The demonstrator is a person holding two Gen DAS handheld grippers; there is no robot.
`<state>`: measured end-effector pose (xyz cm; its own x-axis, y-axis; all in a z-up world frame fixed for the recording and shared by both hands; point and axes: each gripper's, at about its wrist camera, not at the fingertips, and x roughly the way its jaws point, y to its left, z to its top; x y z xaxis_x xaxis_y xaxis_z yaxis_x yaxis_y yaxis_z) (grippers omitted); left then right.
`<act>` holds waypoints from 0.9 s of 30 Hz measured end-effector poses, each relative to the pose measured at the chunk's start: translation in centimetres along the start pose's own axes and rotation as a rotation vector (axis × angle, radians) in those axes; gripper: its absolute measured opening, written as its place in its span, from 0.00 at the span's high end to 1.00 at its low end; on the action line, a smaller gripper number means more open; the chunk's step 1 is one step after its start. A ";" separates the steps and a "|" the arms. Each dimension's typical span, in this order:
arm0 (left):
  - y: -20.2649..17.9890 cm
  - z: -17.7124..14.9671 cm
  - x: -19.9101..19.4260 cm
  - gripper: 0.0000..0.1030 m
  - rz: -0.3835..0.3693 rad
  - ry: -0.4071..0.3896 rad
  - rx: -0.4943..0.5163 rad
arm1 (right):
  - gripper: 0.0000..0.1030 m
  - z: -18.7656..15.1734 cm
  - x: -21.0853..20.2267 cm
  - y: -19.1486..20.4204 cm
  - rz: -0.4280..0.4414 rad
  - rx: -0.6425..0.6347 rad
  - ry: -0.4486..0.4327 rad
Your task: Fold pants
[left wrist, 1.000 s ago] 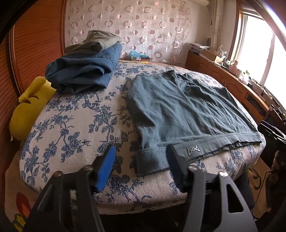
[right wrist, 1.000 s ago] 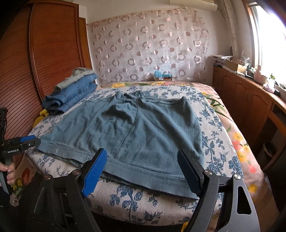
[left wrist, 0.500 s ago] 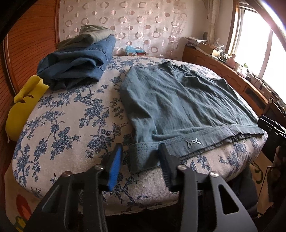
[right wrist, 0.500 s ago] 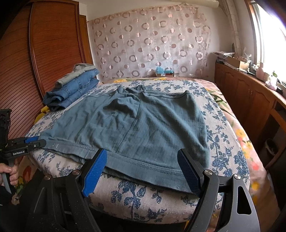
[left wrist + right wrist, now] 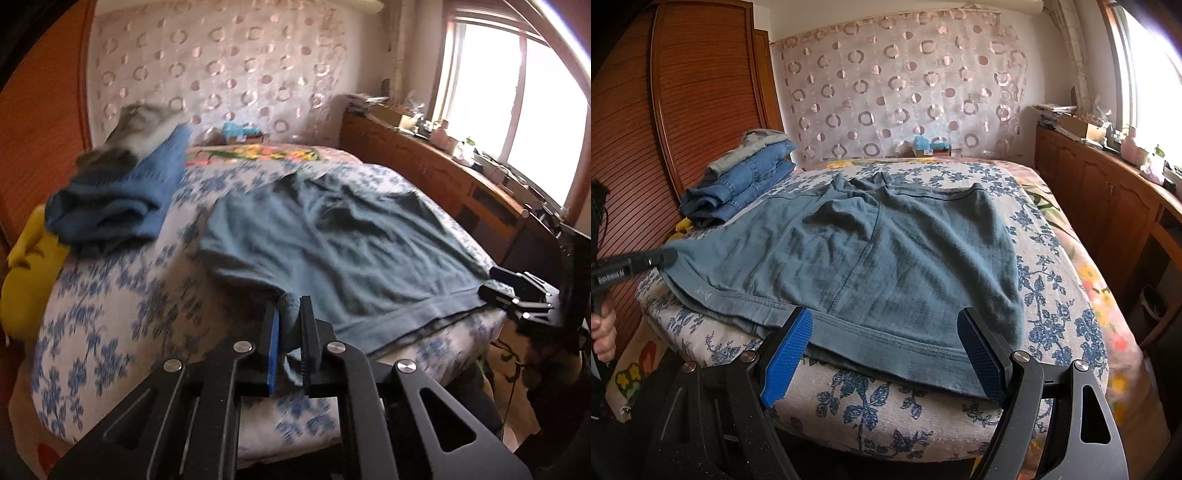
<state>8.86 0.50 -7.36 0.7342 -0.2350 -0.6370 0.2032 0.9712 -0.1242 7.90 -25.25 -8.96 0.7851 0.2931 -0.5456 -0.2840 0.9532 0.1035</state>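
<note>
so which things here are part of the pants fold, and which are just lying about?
In the job:
- teal pants spread on the bed
- left gripper, shut on the pants' corner
- right gripper, open at the near hem

Lying about:
- stack of folded clothes
- yellow cushion
- clutter on the wooden cabinet

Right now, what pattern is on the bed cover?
Blue flowers on a pale cover, seen best from the right wrist view.

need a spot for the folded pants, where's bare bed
Free: floral bedspread between the denim stack and the pants, and the strip right of the pants. Crowded: the stack's corner and the cabinet top.
</note>
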 end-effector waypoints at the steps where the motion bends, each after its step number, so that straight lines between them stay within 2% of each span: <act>1: -0.4 0.4 0.0 0.90 -0.005 -0.005 0.008 | 0.20 -0.1 -0.1 -0.2 0.000 0.003 -0.001; 4: -1.4 1.5 0.2 0.91 -0.040 -0.017 0.011 | 0.20 -0.2 -0.4 -0.4 -0.002 0.011 -0.006; 18: -8.1 5.2 1.8 0.93 -0.116 -0.021 0.122 | 0.20 -1.0 -1.6 -1.6 -0.006 0.044 -0.022; 27: -11.1 6.6 2.5 0.93 -0.161 -0.022 0.162 | 0.20 -0.9 -2.9 -2.2 -0.020 0.057 -0.034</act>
<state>12.70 -11.12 -2.55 0.6977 -0.3891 -0.6015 0.4187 0.9028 -0.0983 5.77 -28.31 -8.34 0.8088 0.2757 -0.5195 -0.2374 0.9612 0.1405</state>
